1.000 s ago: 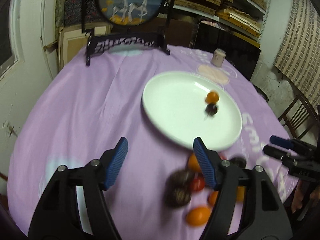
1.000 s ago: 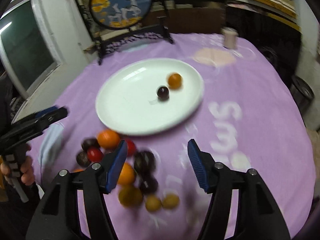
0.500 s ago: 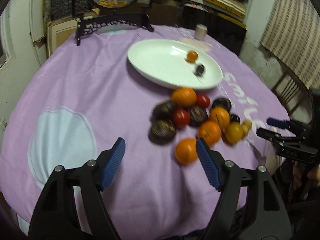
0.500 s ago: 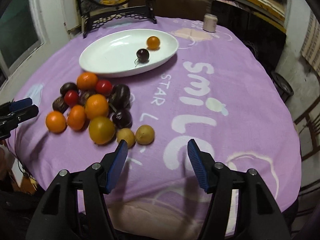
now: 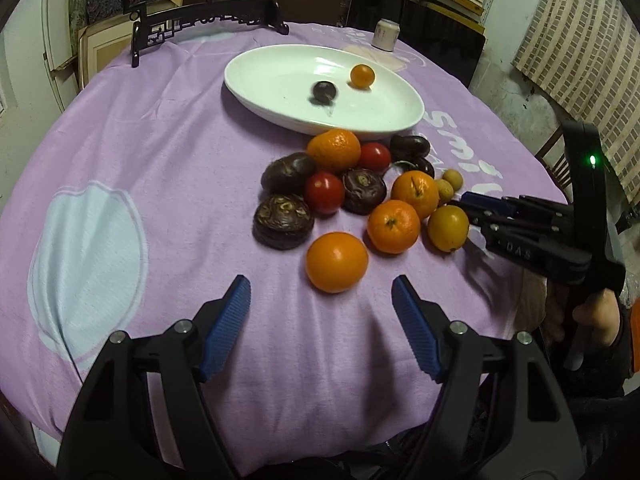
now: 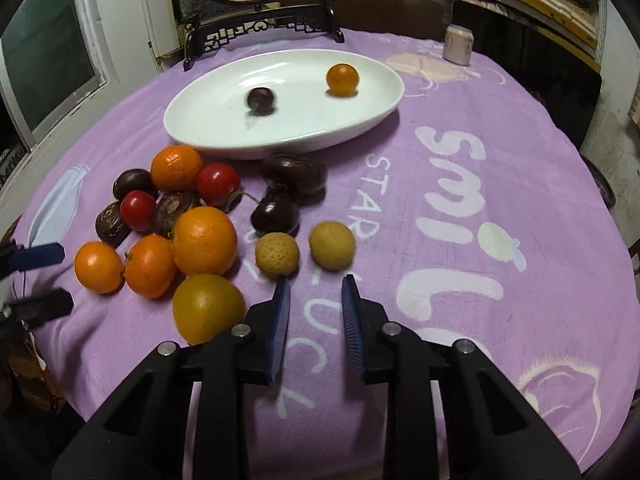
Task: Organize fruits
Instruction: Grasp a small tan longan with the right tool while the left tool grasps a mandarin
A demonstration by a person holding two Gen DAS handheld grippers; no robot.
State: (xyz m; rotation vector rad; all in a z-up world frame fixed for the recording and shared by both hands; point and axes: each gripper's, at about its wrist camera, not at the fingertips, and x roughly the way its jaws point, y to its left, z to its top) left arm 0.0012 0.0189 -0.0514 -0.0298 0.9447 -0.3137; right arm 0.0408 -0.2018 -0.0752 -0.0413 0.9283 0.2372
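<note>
A white oval plate (image 5: pixel 392 120) (image 6: pixel 200 128) holds a small orange fruit (image 5: pixel 362 76) (image 6: pixel 342 79) and a dark cherry (image 5: pixel 324 92) (image 6: pixel 260 99). A pile of several fruits lies on the purple cloth in front of it: oranges, red tomatoes, dark brown fruits and small yellow ones. My left gripper (image 5: pixel 320 304) is open and empty, just short of the nearest orange (image 5: pixel 337 262). My right gripper (image 6: pixel 316 292) is narrowly open and empty, just short of two small yellow fruits (image 6: pixel 277 255) (image 6: pixel 332 245); it also shows in the left wrist view (image 5: pixel 476 204).
A black ornamental stand (image 5: pixel 208 20) (image 6: pixel 260 28) with a round painted panel stands at the table's far edge. A small pale jar (image 5: pixel 385 35) (image 6: pixel 458 44) sits at the far right. A chair (image 5: pixel 556 152) stands beside the table on the right.
Both grippers have pulled back and lowered toward the near side of the fruit pile. The right gripper's jaws have narrowed. The left gripper's jaws stay wide.
</note>
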